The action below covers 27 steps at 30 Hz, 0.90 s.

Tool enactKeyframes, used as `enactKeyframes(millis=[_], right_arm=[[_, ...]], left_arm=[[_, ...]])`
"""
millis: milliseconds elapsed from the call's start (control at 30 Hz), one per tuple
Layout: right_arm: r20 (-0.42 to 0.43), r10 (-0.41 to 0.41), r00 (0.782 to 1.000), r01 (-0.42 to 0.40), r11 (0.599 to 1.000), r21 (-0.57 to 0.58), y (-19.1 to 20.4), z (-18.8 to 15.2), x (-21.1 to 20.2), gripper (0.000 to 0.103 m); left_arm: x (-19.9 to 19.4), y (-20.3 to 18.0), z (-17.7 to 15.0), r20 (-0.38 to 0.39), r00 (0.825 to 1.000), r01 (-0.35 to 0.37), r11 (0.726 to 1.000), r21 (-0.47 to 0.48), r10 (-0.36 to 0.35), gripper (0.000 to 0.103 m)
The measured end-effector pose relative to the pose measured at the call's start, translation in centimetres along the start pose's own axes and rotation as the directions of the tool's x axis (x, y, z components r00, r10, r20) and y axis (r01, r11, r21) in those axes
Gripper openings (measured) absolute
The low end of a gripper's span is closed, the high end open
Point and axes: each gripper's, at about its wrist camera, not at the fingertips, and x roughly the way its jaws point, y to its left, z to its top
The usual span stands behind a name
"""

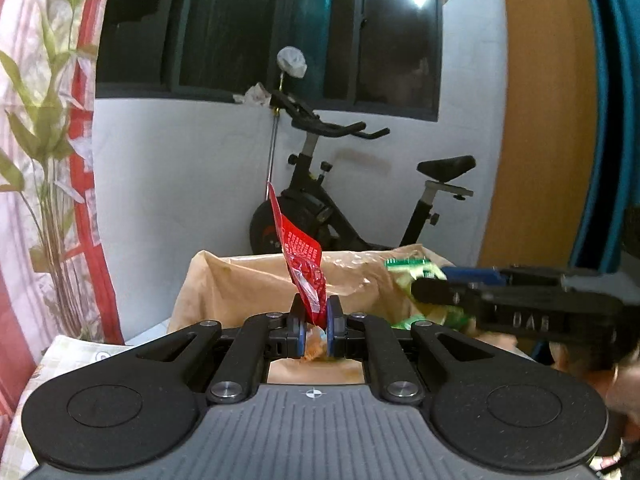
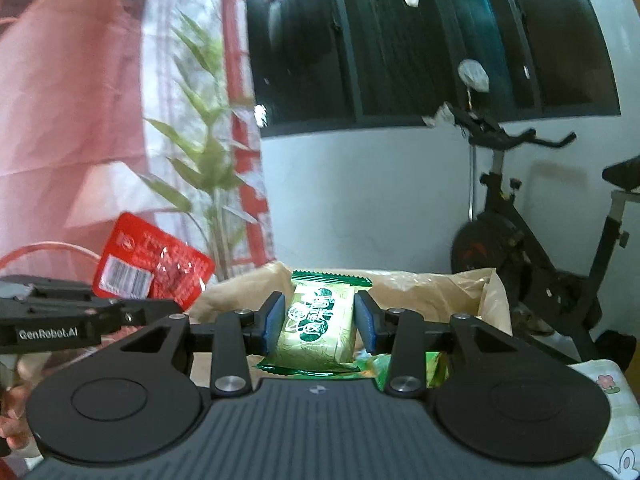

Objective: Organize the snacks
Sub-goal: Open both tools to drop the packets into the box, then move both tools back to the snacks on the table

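Left gripper: jaws clenched on red snack packet. Right gripper: jaws grasping green snack packet, above brown paper bag

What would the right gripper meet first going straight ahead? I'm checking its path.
The right gripper, holding the green snack packet, would likely meet the brown paper bag's far wall first; depth is unclear.

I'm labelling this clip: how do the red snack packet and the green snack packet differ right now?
The red snack packet is pinched edge-on by the left gripper, standing upright; the green snack packet lies face-up, gripped across its width by the right gripper. Red looks flat, green plumper. Both are held above the paper-lined box.
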Motion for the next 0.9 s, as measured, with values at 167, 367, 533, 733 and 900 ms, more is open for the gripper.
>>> enactKeyframes(millis=[167, 367, 533, 733, 900], right_arm=[[-0.062, -0.026, 0.998, 0.028, 0.999, 0.04, -0.9, -0.4, 2.7, 0.041], [-0.109, -0.019, 0.994, 0.032, 0.993, 0.115, -1.8, -1.1, 4.5, 0.044], [-0.084, -0.006, 0.996, 0.018, 0.989, 0.144, -2.4, -1.1, 3.4, 0.056], [-0.052, -0.001, 0.999, 0.007, 0.993, 0.122, -2.0, -0.9, 0.8, 0.056], [-0.017, 0.008, 1.0, -0.007, 0.997, 0.08, -1.4, -1.5, -2.4, 0.056]], left_arm=[[3.3, 0.8, 0.1, -0.063, 0.997, -0.038, 0.999, 0.011, 0.039, 0.012], [4.1, 1.4, -0.6, -0.103, 0.993, -0.061, 0.998, 0.031, 0.064, 0.066], [2.5, 2.0, -1.0, -0.08, 0.994, -0.079, 0.997, 0.023, 0.081, 0.066], [-0.4, 1.9, -1.3, -0.048, 0.993, -0.103, 0.994, 0.048, 0.105, 0.066], [-3.2, 1.8, -1.6, -0.017, 0.994, -0.103, 0.994, 0.041, 0.103, 0.066]])
